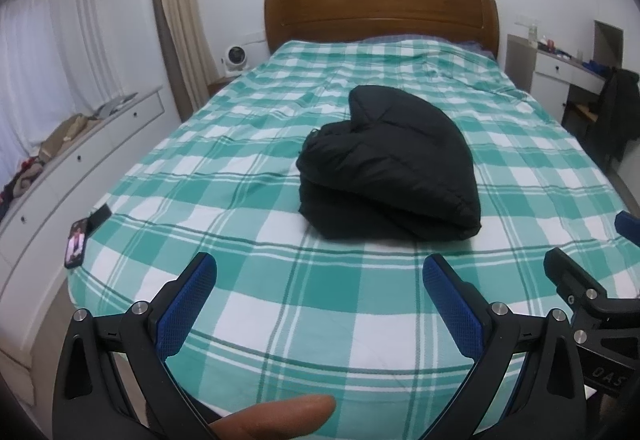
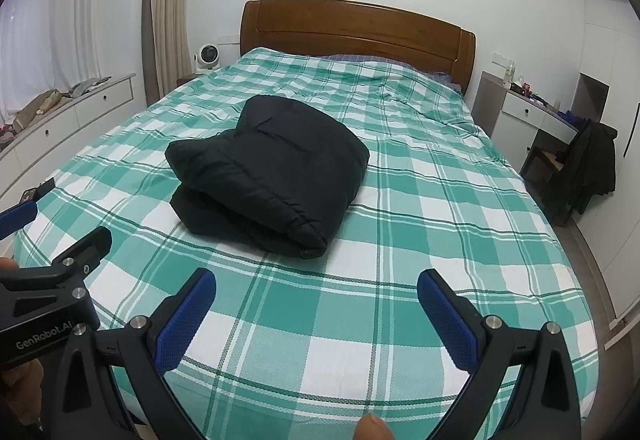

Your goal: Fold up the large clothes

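jacket: black puffy jacket [image 1: 386,164] [image 2: 268,170], folded into a thick stack, lies mid-bed on the sheet, nothing touching it
bed: green-white plaid sheet [image 1: 280,320] [image 2: 400,280]; wooden headboard [image 1: 380,14] [image 2: 356,30] at far end against wall
left gripper: [image 1: 320,304] jaws wide apart, holding nothing, over the near sheet short of the jacket; blue pads [image 1: 188,304]
right gripper: [image 2: 316,310] jaws wide apart, holding nothing, over the near sheet, jacket ahead and slightly left; blue pads [image 2: 450,320]
gripper spacing: side by side, each shows at the edge of the other's view
open room: bare sheet between jaws and jacket; wide bare sheet right of jacket and beyond it up to headboard
left edge: phone [image 1: 76,244] lies at the bed's left edge, screen lit; white drawers [image 1: 80,160] [image 2: 80,112] run along that side, clothes piled on top
right edge: floor strip, then desk [image 1: 560,70] [image 2: 532,112] with dark garment [image 1: 618,108] [image 2: 592,168] hung on the chair
far left corner: small white fan [image 1: 234,58] [image 2: 206,58] beside headboard
writing: "GenRobot.AI" on left gripper body in right view; part letters "OAS" upside down on right gripper body in left view
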The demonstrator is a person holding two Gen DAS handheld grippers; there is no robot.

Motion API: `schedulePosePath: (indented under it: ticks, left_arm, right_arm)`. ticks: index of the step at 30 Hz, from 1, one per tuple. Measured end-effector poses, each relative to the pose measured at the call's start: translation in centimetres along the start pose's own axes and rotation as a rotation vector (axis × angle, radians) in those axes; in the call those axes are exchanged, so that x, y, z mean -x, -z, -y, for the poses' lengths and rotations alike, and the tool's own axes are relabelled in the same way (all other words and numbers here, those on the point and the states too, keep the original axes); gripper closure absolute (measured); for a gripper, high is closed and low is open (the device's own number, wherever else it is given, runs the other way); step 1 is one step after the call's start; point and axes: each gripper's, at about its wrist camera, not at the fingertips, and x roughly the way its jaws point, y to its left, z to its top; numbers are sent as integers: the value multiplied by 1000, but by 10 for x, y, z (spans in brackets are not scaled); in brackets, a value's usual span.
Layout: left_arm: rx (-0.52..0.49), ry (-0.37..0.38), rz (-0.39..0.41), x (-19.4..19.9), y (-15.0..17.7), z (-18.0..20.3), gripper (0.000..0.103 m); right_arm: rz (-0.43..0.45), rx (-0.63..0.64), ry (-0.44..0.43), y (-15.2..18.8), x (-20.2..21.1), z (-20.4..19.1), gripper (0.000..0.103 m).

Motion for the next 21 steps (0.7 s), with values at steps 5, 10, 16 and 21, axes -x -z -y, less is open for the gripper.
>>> schedulePosePath:
  ticks: [5,10,16,21]
  left_arm:
    - [13,24,-9,1,-1,-2,0]
    - [16,29,-13,0,1,-4,0]
    - [24,47,-22,-1,0,-6,0]
    - [22,49,-22,-1,1,-5,0]
  right_arm:
    - [9,0,8,1,3,1,1]
    - [1,7,7,1,5,2,1]
    - [4,16,6,1,11,-1,1]
    - [13,20,7,0,14,-4,1]
